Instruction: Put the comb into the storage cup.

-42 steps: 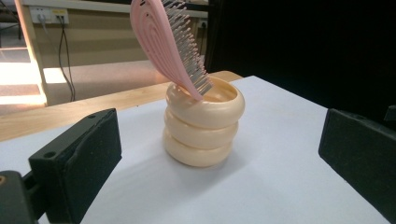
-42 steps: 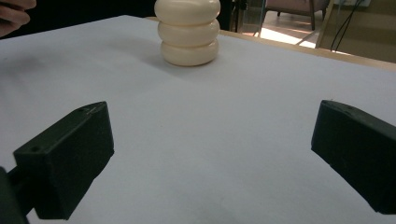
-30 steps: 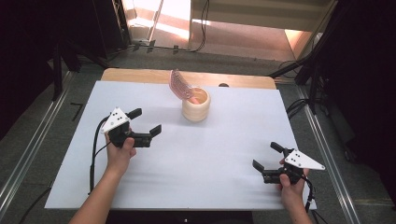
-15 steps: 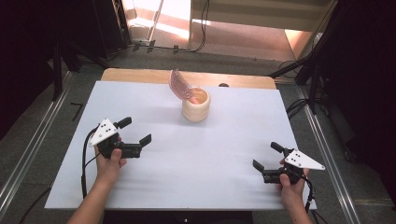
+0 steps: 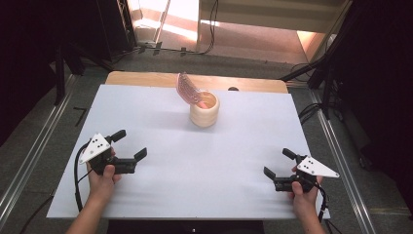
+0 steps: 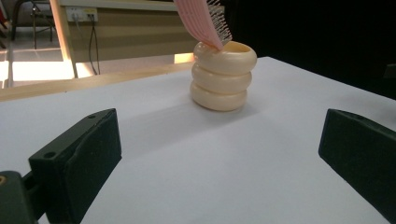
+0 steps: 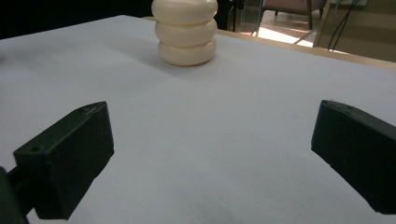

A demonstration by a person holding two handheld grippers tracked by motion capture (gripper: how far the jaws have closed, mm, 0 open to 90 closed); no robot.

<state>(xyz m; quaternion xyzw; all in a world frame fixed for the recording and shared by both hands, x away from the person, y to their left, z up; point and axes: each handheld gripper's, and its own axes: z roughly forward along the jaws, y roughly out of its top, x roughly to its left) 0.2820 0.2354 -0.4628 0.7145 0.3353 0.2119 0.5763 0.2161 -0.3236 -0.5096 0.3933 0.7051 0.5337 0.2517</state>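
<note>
A cream ribbed holder [image 5: 204, 111] made of three stacked rings stands at the far middle of the white table [image 5: 146, 117]. A pink brush [image 5: 187, 90] sticks out of it, leaning left. The left gripper view has the holder [image 6: 223, 76] and brush [image 6: 205, 21] ahead. The right gripper view has the holder [image 7: 187, 31] far ahead. My left gripper [image 5: 130, 143] is open and empty at the near left. At the near right my right gripper [image 5: 278, 162] is open too, nothing between its jaws.
A wooden strip [image 5: 146, 78] runs along the table's far edge. Metal rails [image 5: 29, 161] flank both sides. Cables [image 5: 209, 29] lie on the floor beyond.
My left gripper has drawn back toward the near left, away from the holder. The right gripper has stayed put.
</note>
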